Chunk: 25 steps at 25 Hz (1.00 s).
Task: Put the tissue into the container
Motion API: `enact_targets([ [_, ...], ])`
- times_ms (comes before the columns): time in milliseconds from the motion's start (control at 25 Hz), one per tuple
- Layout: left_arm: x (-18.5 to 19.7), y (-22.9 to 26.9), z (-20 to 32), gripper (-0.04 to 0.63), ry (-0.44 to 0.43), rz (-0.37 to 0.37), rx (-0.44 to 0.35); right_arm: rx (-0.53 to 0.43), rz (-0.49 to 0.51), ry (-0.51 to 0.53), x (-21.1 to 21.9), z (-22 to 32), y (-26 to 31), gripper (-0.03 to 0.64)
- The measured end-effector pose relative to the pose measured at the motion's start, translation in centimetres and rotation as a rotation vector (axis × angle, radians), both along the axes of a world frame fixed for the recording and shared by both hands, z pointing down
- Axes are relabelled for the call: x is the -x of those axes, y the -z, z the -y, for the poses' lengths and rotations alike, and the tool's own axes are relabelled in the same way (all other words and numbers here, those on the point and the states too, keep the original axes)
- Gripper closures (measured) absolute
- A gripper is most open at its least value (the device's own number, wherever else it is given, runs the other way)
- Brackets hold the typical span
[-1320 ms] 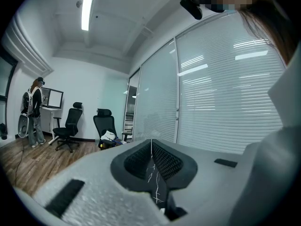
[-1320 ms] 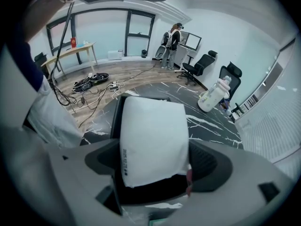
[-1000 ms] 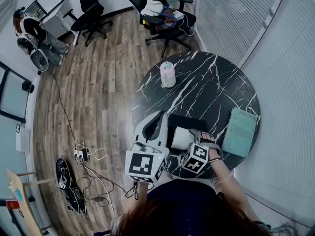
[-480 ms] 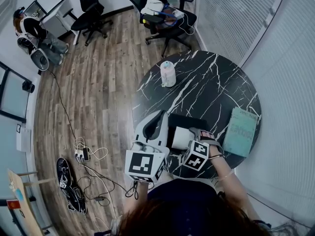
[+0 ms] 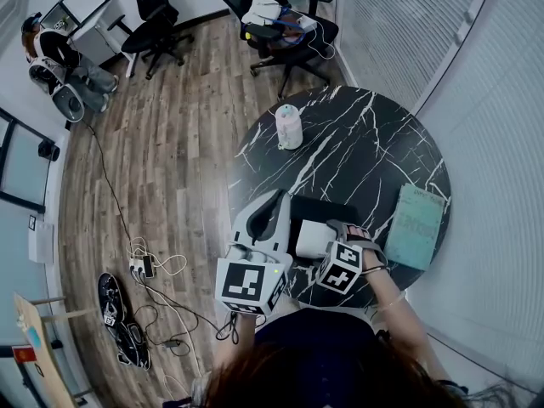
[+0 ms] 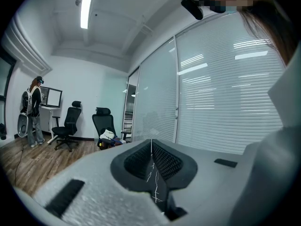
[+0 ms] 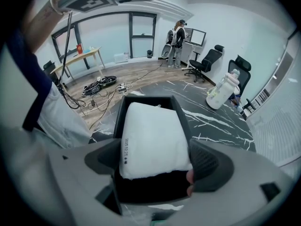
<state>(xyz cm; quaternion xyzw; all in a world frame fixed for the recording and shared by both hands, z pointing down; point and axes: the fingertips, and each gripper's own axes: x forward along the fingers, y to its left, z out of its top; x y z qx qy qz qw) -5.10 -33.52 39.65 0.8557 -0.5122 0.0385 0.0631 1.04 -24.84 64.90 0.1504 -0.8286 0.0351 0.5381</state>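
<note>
We see one white tissue pack [image 7: 153, 138] and one black container [image 7: 141, 99], both on the near part of a round black marbled surface [image 5: 374, 143]. In the right gripper view the pack lies lengthwise in the open container, its far end at the far wall and its near end above the dark inside. The right gripper [image 7: 155, 161] has its two fingers [image 7: 214, 166] spread to the width of the pack, one against each long side, pinching its near end. From the head view we find the pack as a white block just beside the right gripper's marker cube, over the container.

The left gripper [image 6: 151, 145] sits just to the left of the container in the head view. Its own view shows the two fingers pressed together at the tips with nothing between them, and it points up toward a wall of window blinds [image 6: 225, 93].

Elsewhere on the surface we count one pale bottle [image 5: 289, 127] standing upright near the far left edge, well apart from the container, and one teal book [image 5: 418, 226] lying flat at the right edge. On the wooden floor [image 5: 170, 160] we count two black office chairs [image 5: 157, 11], the nearer one [image 5: 272, 7] heaped with things, one person [image 5: 59, 58] standing at a desk in the far corner, and a tangle of cables [image 5: 136, 270].
</note>
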Motion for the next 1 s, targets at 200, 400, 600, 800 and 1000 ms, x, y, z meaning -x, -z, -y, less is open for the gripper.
enact_targets([
  [200, -0.1, 0.1, -0.3, 0.565, -0.004, 0.004, -0.002, 0.003, 0.010, -0.006, -0.2, -0.2, 0.2, 0.195],
  [400, -0.2, 0.1, -0.3, 0.565, -0.008, 0.005, -0.001, 0.018, 0.009, -0.021, -0.7, -0.5, -0.1, 0.195],
  [600, -0.6, 0.3, -0.5, 0.565, -0.022, 0.006, -0.007, 0.010, 0.004, -0.036, -1.3, -0.6, -0.1, 0.195],
  [800, -0.8, 0.7, -0.8, 0.565, -0.031, 0.007, -0.015, 0.002, 0.004, -0.052, -1.7, -0.7, 0.1, 0.195],
  [1000, -0.9, 1.2, -1.4, 0.564, -0.039, 0.006, -0.020, -0.008, 0.021, -0.086, -1.8, -1.0, 0.7, 0.195],
])
